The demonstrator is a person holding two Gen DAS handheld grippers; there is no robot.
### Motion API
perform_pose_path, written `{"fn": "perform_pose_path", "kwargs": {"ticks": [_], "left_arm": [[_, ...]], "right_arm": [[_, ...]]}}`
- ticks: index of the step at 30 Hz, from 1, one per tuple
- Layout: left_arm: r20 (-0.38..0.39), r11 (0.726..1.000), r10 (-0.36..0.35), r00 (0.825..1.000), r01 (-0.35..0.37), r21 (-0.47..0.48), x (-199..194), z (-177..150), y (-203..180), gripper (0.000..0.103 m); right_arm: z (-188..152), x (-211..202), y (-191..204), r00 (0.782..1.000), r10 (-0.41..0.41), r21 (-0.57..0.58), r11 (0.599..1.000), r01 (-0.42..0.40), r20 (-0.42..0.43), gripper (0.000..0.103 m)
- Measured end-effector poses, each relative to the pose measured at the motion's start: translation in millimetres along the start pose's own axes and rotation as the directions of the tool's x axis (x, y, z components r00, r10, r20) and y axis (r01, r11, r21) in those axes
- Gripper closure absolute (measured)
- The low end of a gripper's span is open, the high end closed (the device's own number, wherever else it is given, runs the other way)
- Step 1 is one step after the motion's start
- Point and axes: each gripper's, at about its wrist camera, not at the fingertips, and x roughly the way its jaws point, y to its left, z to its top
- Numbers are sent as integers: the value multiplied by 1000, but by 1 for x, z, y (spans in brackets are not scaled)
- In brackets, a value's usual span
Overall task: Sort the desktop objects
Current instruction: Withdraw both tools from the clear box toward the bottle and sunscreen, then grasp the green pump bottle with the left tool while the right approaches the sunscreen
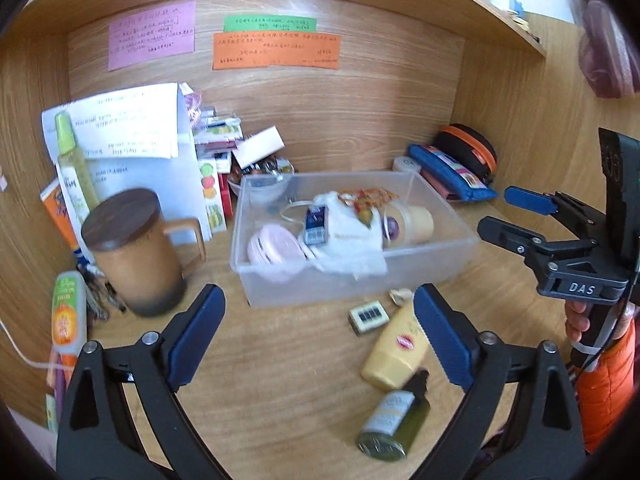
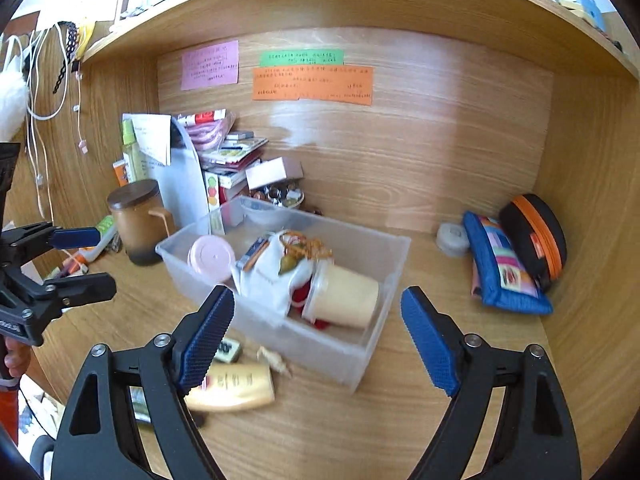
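A clear plastic bin (image 1: 360, 292) stands mid-desk and holds a pink round case (image 1: 276, 250), a white cloth (image 1: 348, 240) and a cream cup (image 1: 412, 224) lying on its side. In front of it lie a yellow tube (image 1: 394, 354), a green bottle (image 1: 394, 420), a small white box (image 1: 369, 316) and a shell-like scrap (image 1: 400, 295). My left gripper (image 1: 320, 300) hangs open above the desk before the bin, holding nothing. My right gripper (image 2: 318, 300) is open and empty over the bin's (image 2: 400, 240) near corner, with the tube (image 2: 236, 386) partly behind its left finger.
A brown mug with a dark lid (image 1: 136, 256), a spray bottle (image 1: 70, 160), papers and stacked boxes crowd the left back. A blue pouch (image 1: 452, 174), a black-orange case (image 1: 468, 148) and a white tin (image 1: 406, 165) sit at the right wall. A shelf overhangs the desk.
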Motion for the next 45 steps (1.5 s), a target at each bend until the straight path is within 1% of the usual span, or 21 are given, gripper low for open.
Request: {"fn": "perform_pose_path", "kwargs": {"ticks": [4,7,14,19,21,22,24,25,26,27,29,32,37,40,43,45], "left_arm": [[-20,1000,-10,1000,10,2,-3,-17,-7,6],[-52,1000,-28,998,28,8,1,-31,-13,6],[-135,997,-77,988,79,7,14,-64,-25,6],[-156,992,-129,979,127,-23,22,-74,-30,6],[-153,992,-129,980,129,-16,23,-76,-34,7],[-149,992,-128,981,128,-9,23,-77,-35,9],[-146,990,-137,980,137,-6,24,-77,-37,20],[-152,989,-147,977,147,-9,25,-77,-38,29],[-161,987,-157,974,158,-10,27,-78,-38,35],[-170,987,-159,973,160,-9,29,-79,-38,37],[-179,988,-154,972,156,-2,31,-82,-39,44],[-182,987,-160,970,162,-2,32,-86,-39,45],[-160,989,-144,976,147,5,26,-91,-37,46],[-122,995,-96,988,97,1,16,-94,-32,46],[-99,995,-100,990,96,-38,6,-95,-22,47],[-88,994,-96,991,91,-62,2,-95,-14,49]], "right_arm": [[-17,-7,5,1000,4,16,1000,-4,-15,19],[-31,-9,9,1000,0,21,1000,1,-31,18],[-58,-5,13,996,2,35,999,1,-87,18],[-71,2,10,992,21,76,997,-11,-125,18],[-75,5,8,990,29,93,995,-16,-137,18],[-77,6,8,989,34,101,995,-19,-143,18],[-79,9,7,987,47,116,993,-29,-152,18],[-80,10,7,986,51,121,992,-32,-156,18],[-81,12,7,986,56,126,991,-35,-160,18],[-82,13,8,985,60,128,991,-39,-164,18],[-83,15,10,983,63,130,991,-41,-171,18],[-84,18,12,982,69,131,990,-46,-176,18],[-84,24,20,978,82,126,990,-58,-191,18],[-84,27,26,975,92,115,991,-70,-200,18],[-84,29,35,972,103,96,992,-84,-210,18],[-83,32,43,970,107,76,993,-93,-219,18]]}}
